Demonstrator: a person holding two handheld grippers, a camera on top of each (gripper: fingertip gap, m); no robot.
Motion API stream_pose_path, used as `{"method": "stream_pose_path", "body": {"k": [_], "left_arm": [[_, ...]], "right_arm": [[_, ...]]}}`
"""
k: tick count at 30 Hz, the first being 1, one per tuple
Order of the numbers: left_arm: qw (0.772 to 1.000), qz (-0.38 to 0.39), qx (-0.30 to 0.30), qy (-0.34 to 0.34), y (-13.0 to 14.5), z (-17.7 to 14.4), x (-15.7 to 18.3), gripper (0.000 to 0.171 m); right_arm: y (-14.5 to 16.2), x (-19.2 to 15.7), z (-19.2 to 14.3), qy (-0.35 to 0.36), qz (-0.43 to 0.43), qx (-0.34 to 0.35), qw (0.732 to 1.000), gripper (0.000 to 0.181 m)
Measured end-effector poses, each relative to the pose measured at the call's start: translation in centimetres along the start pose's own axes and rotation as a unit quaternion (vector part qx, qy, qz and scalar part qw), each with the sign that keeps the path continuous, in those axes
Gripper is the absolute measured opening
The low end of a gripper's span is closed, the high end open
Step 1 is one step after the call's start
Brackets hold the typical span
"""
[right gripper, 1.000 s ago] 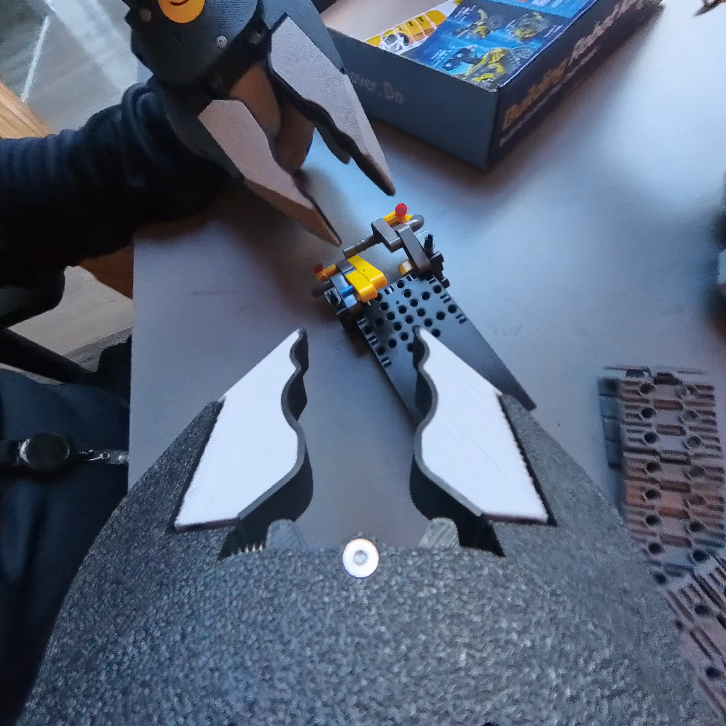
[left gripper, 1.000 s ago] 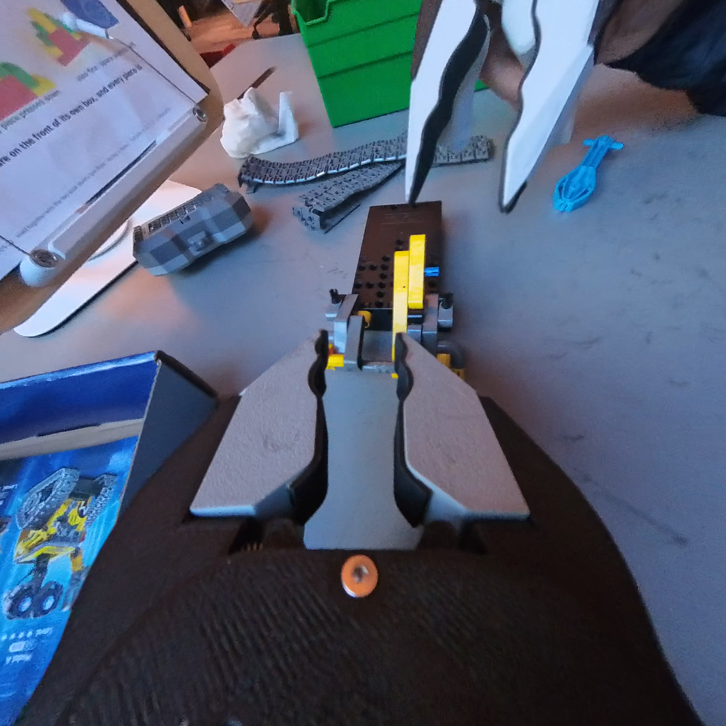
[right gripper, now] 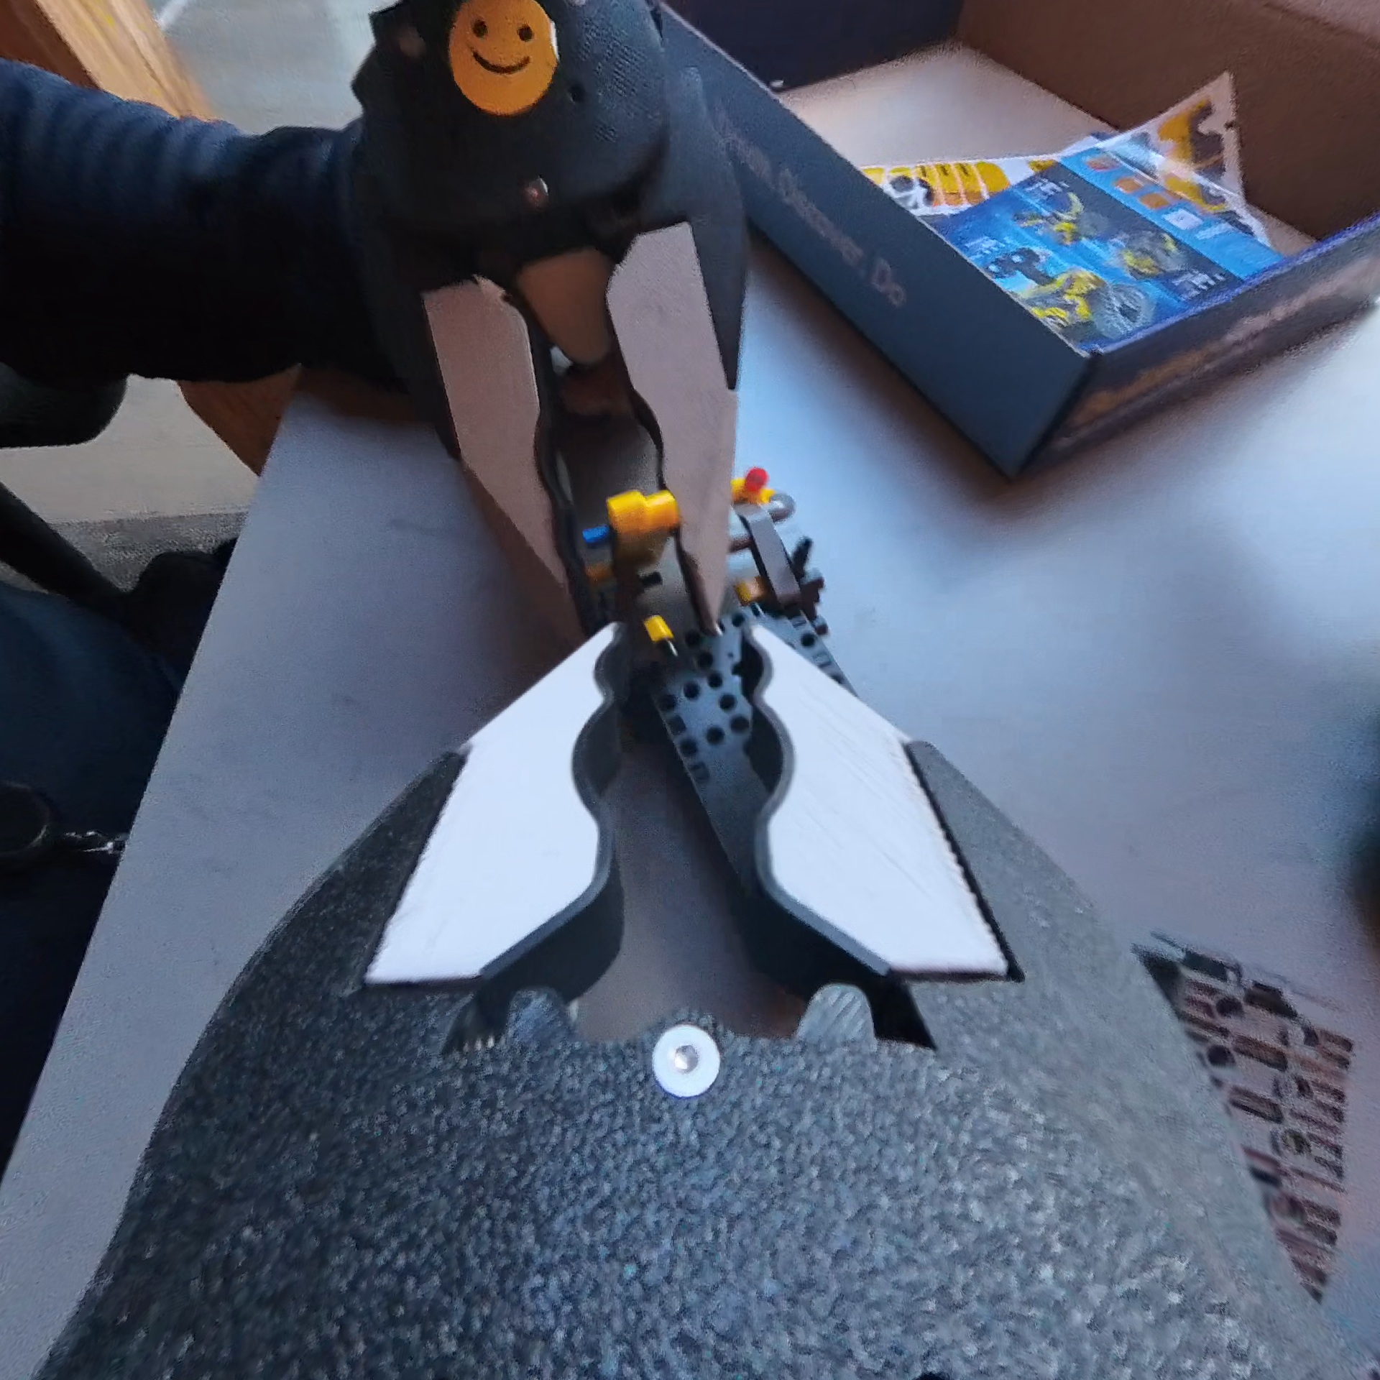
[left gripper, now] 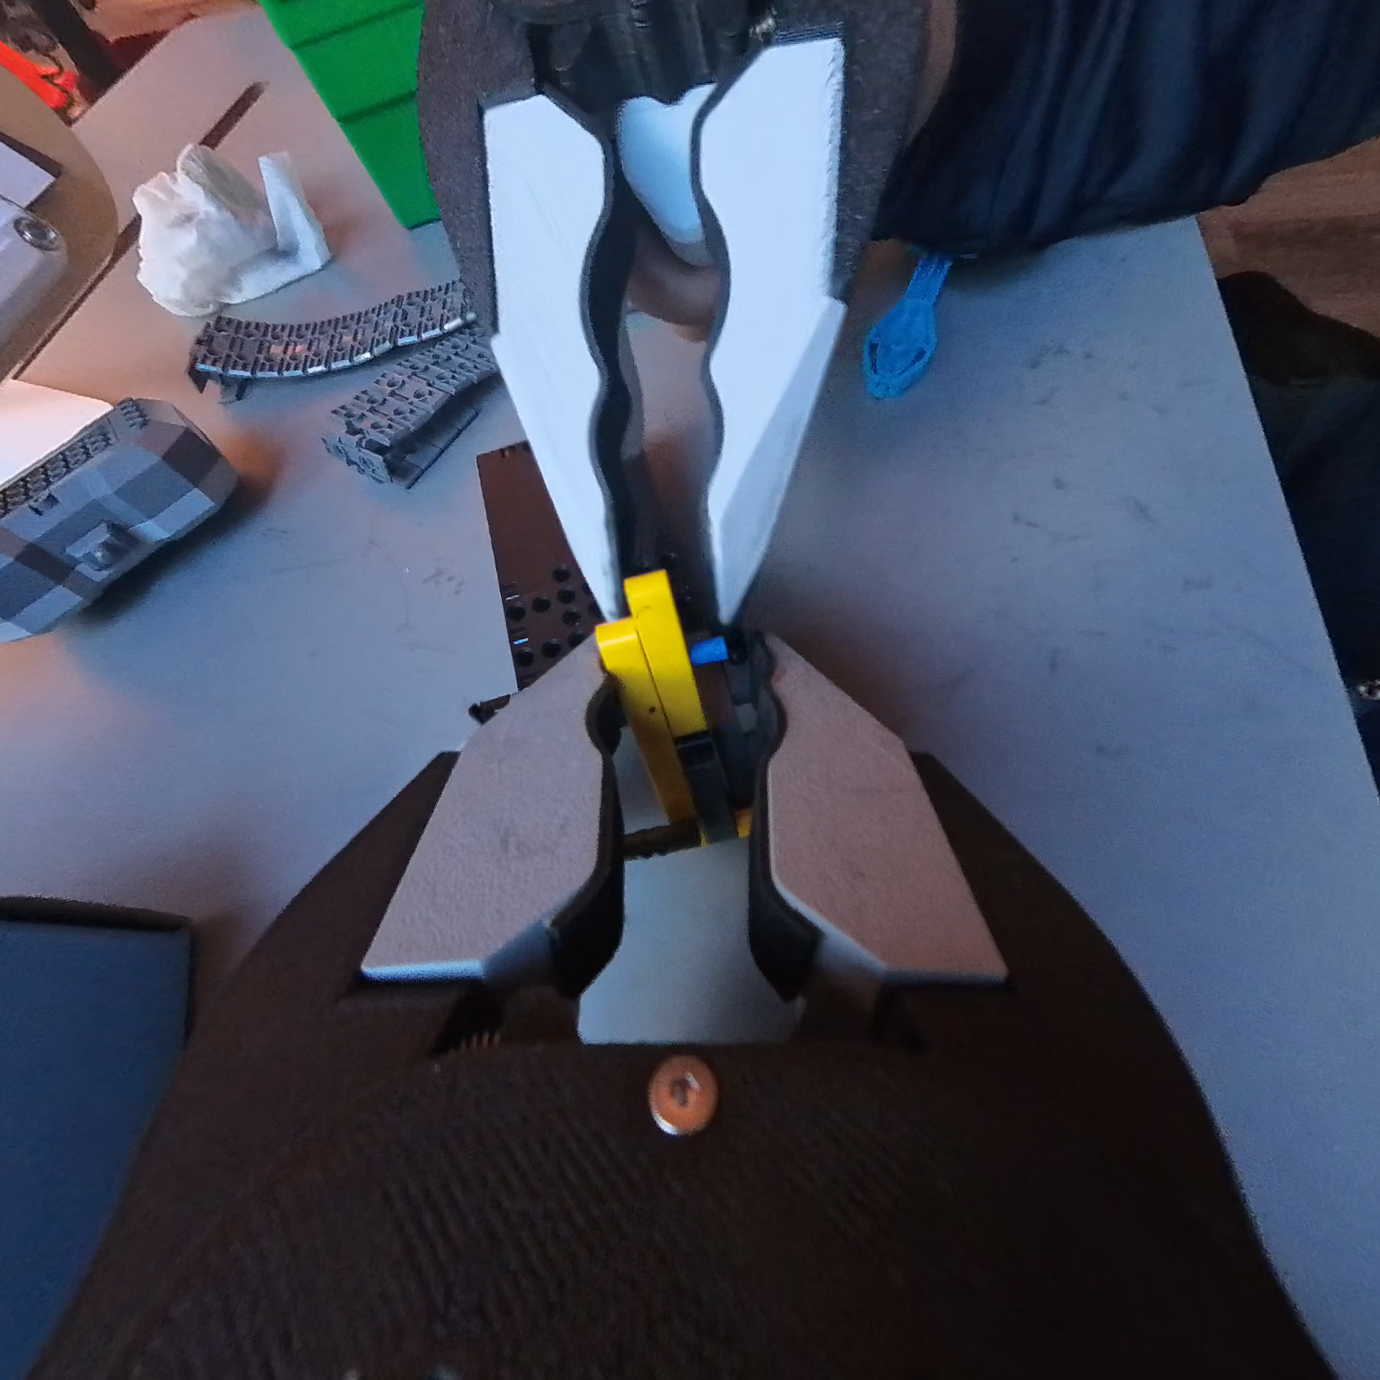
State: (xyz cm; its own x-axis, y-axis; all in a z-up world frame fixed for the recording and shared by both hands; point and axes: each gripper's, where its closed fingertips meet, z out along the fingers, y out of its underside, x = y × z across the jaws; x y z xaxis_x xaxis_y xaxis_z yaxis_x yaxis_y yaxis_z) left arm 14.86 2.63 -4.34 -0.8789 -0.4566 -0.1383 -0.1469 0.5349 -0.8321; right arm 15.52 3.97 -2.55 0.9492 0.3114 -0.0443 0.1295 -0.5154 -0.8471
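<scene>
A small toy-brick assembly of yellow beams, grey and black pins on a long black perforated plate [left gripper: 541, 597] lies on the grey surface [left gripper: 1045, 597], between the two grippers, which face each other over it. The left gripper [left gripper: 679, 672], with tan fingers [left gripper: 523, 806], brackets the yellow beams [left gripper: 657, 672] at the near end of the assembly; its jaws are part closed around that stack, but whether they press it I cannot tell. The right gripper [right gripper: 679, 642], with white fingers [right gripper: 508, 836], straddles the perforated end of the plate with gaps on both sides, so it looks released, gripping nothing. Both sets of tips crowd almost together over the build. The risk here, as I judge it, is a sideways squeeze or twist snapping the upright beams off their pins, or the fingertips colliding and knocking the plate askew. Further out lie grey linked track strips [left gripper: 328, 351], a grey faceted block [left gripper: 97, 515], a crumpled white tissue [left gripper: 216, 231], a green bin [left gripper: 373, 97], a blue plastic tool [left gripper: 900, 351], and an open blue cardboard box [right gripper: 971, 328] holding a printed leaflet.
</scene>
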Motion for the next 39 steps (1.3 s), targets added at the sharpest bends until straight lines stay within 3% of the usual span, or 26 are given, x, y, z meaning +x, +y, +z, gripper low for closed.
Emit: {"method": "stream_pose_path", "body": {"k": [3, 6, 11, 12, 14, 17, 20, 24, 26, 28, 30, 36, 39], "left_arm": [[0.999, -0.026, 0.013, 0.014, 0.1, -0.7, -0.2, 0.027], [0.998, -0.043, 0.046, 0.007, -0.7, -1.2, -0.8, 0.023], [0.992, -0.099, 0.054, 0.049, -1.2, -0.7, -0.2, 0.023], [0.992, -0.098, 0.058, 0.058, -1.4, -0.9, 0.1, 0.032], [0.992, -0.09, 0.074, 0.039, -2.0, -2.0, -0.6, 0.048], [0.986, -0.1, 0.13, -0.016, -2.9, -5.0, -3.0, 0.038], [0.984, -0.142, 0.094, -0.049, -0.7, -5.7, -5.0, 0.039], [0.976, -0.214, 0.029, 0.019, 1.8, -4.4, -3.9, 0.053], [0.974, -0.227, -0.014, 0.011, 3.3, -3.4, -3.9, 0.049], [0.975, -0.209, -0.071, 0.006, 5.0, -2.5, -3.4, 0.036], [0.979, -0.184, -0.084, -0.017, 5.0, -2.3, -3.6, 0.035], [0.988, -0.141, -0.036, -0.051, 2.6, -2.8, -4.0, 0.035], [0.994, -0.066, -0.014, -0.085, 1.2, -3.1, -4.0, 0.034]], "right_arm": [[0.6, 0.5, -0.2, -0.003, 0.018, 0.001, 1.0, 0.048], [2.1, 0.5, 0.8, 0.013, -0.013, -0.049, 0.999, 0.062], [1.2, -0.2, 1.1, 0.037, -0.07, -0.036, 0.996, 0.053], [1.0, -0.4, 1.0, 0.036, -0.08, -0.029, 0.996, 0.049], [0.9, -0.8, 0.9, 0.026, -0.074, -0.023, 0.997, 0.05], [1.3, -0.8, 1.4, 0.008, -0.045, -0.022, 0.999, 0.054], [1.5, -0.6, 1.8, 0.006, -0.029, -0.021, 0.999, 0.056], [0.6, -0.6, 2.6, 0.017, -0.019, -0.005, 1.0, 0.058], [0.5, -0.9, 3.1, 0.019, -0.036, -0.009, 0.999, 0.051], [0.4, -1.0, 3.3, 0.029, -0.055, -0.011, 0.998, 0.045], [0.1, -1.2, 3.1, 0.037, -0.08, -0.005, 0.996, 0.036], [-1.1, -2.2, 1.6, 0.021, -0.115, 0.034, 0.993, 0.034], [-1.1, -2.8, 1.0, -0.005, -0.113, 0.044, 0.993, 0.034]]}}
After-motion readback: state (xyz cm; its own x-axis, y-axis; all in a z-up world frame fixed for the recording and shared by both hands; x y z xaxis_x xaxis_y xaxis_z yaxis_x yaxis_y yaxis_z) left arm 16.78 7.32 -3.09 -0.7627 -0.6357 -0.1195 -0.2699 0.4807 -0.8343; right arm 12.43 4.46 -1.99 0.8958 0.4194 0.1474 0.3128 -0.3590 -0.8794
